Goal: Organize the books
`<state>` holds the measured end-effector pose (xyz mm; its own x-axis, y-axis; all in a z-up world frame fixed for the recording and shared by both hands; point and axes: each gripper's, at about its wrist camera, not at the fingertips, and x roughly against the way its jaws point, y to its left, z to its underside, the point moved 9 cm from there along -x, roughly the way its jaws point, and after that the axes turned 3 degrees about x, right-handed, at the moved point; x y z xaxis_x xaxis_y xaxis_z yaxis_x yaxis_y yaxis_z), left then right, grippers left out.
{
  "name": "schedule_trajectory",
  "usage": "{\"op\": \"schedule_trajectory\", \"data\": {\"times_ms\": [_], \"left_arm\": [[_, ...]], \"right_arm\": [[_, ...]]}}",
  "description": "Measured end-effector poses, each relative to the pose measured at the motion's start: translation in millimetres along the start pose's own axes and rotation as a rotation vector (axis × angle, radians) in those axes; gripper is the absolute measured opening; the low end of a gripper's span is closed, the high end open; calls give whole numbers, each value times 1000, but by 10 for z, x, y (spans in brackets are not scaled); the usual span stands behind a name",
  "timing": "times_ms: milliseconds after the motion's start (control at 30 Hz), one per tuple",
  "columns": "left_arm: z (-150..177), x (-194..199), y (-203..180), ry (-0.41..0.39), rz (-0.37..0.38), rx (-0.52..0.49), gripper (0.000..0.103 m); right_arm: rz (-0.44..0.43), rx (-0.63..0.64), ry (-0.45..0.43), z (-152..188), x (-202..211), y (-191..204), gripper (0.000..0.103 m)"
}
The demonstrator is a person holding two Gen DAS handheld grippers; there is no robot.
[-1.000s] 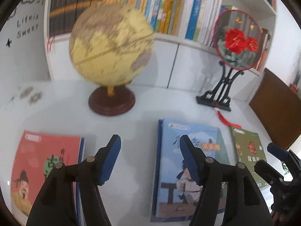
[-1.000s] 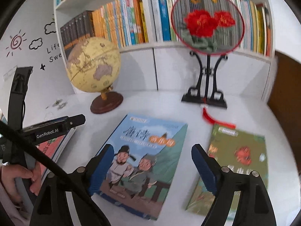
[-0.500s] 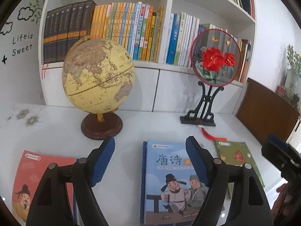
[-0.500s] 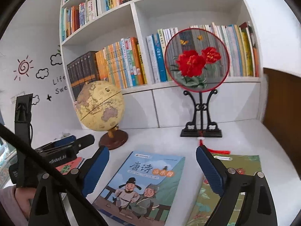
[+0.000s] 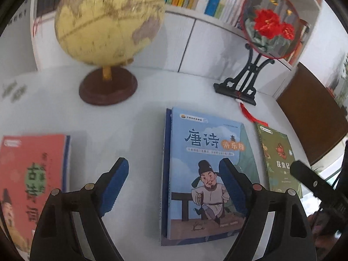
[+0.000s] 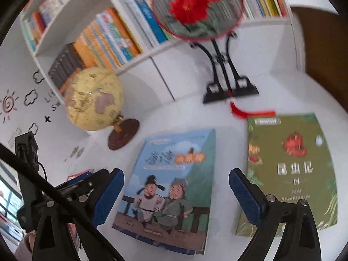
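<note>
White table (image 5: 141,117) and white shelf unit (image 6: 165,69). Middle book (image 5: 206,169): blue cover, cartoon figures in pale robes, dark blue lettering, orange badge. Left book (image 5: 30,169): red cover, green patch. Right book (image 6: 291,169): green cover, red motif, white lettering. Globe (image 5: 108,19): yellow with tan landmasses, brown base. Round fan (image 5: 271,24): red rim, red flowers, black stand, red tassel. Gripper pads (image 5: 113,184): blue on black.

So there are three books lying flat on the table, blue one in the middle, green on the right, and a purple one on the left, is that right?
Not quite: the left book is red, not purple, as the left wrist view shows. The blue book does lie in the middle and the green book on the right, all flat on the table.
</note>
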<state>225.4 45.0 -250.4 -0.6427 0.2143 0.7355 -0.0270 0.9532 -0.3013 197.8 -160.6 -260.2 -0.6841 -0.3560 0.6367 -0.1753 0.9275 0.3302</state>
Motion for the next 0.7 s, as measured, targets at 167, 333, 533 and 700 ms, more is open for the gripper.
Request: {"op": "schedule_trajectory", "data": {"times_ms": [167,333,533,700], "left_arm": [[69,-208,24,64,38,50,84],[109,-405,48,114,61,78,84],[85,-437,-121,116,234,105,84],[124,-574,-139,157,219,88,84]], "right_arm": [[38,-30,54,115,-179,-154,97],[44,-25,97,202,-352,-252,97],[25,-54,143,273,-518,-334,97],[-38,-91,172,291,-621,-336,97]]}}
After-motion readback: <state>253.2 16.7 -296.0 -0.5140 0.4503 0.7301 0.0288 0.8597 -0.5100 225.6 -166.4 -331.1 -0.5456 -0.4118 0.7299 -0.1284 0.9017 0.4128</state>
